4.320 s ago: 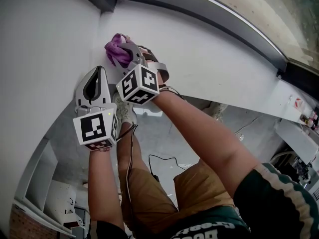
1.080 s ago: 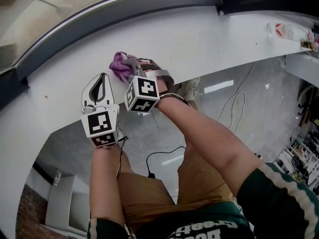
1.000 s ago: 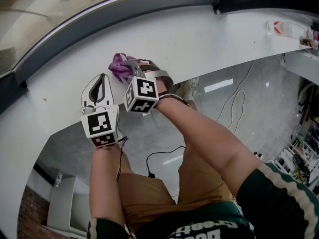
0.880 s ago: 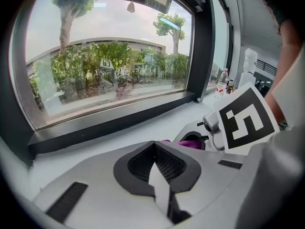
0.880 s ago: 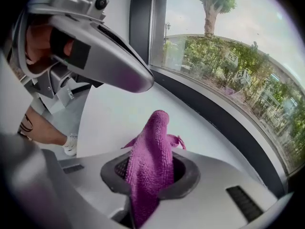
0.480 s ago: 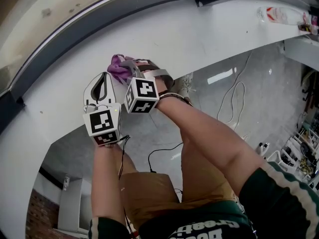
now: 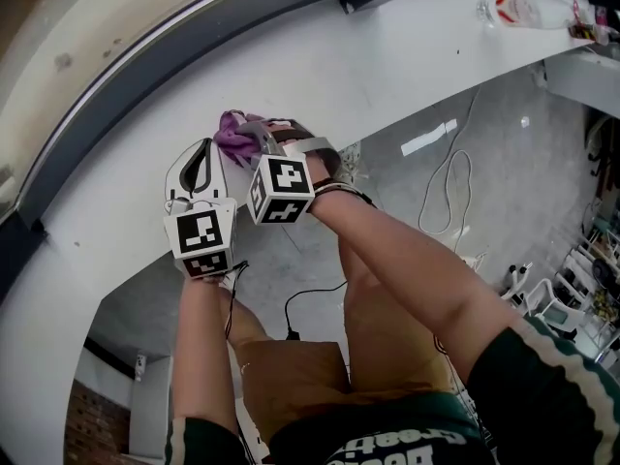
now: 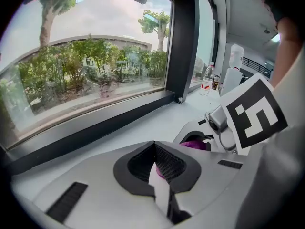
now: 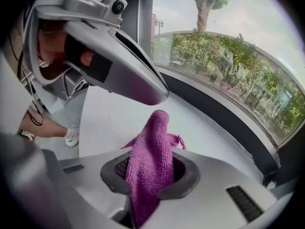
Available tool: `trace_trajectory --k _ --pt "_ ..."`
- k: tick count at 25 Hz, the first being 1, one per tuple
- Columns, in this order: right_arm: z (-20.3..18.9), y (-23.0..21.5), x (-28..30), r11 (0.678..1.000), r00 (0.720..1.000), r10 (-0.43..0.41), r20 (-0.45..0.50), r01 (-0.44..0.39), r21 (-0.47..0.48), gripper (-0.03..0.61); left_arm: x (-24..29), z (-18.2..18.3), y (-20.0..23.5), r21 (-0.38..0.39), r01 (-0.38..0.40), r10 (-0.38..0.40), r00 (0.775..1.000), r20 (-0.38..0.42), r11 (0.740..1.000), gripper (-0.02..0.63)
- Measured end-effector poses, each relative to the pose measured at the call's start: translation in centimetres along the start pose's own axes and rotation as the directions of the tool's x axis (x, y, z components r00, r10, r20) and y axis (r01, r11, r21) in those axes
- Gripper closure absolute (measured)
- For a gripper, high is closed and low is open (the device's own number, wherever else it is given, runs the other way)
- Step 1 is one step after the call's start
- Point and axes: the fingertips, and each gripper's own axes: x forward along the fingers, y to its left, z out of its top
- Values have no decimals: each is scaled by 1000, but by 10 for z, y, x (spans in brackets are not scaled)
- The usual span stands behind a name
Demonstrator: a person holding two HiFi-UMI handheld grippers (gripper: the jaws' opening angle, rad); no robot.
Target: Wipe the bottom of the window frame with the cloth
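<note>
Head camera looks steeply down over both forearms onto the white sill. Left gripper view rides close behind its own jaws, facing along the sill toward the dark window frame, right gripper just to its right. Right gripper view shares sill and frame, left gripper above-left.

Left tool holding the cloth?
No, the purple cloth is clamped in the right tool; the left tool has its jaws shut with nothing gripped between them.

Nothing reads clearly: the print on the shirt is cut off, and the label on the bottle is too small.
</note>
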Motion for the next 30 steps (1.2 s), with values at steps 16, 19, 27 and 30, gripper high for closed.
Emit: trace_trajectory --k 16,19,27,30 --pt "-60 -42 -35 997 998 -63 -17 64 32 494 44 26 -74 116 124 -122 992 -23 985 604" --pt "-71 -48 -41 997 997 -74 -21 74 35 494 50 27 -84 121 137 -135 991 -25 983 604" --pt "-99 -71 -58 993 993 -108 -40 110 52 494 67 39 -104 136 163 -162 987 -18 977 604" --pt "-108 -77 -63 989 991 -125 -47 128 70 494 76 48 -115 143 175 -176 984 -8 974 604"
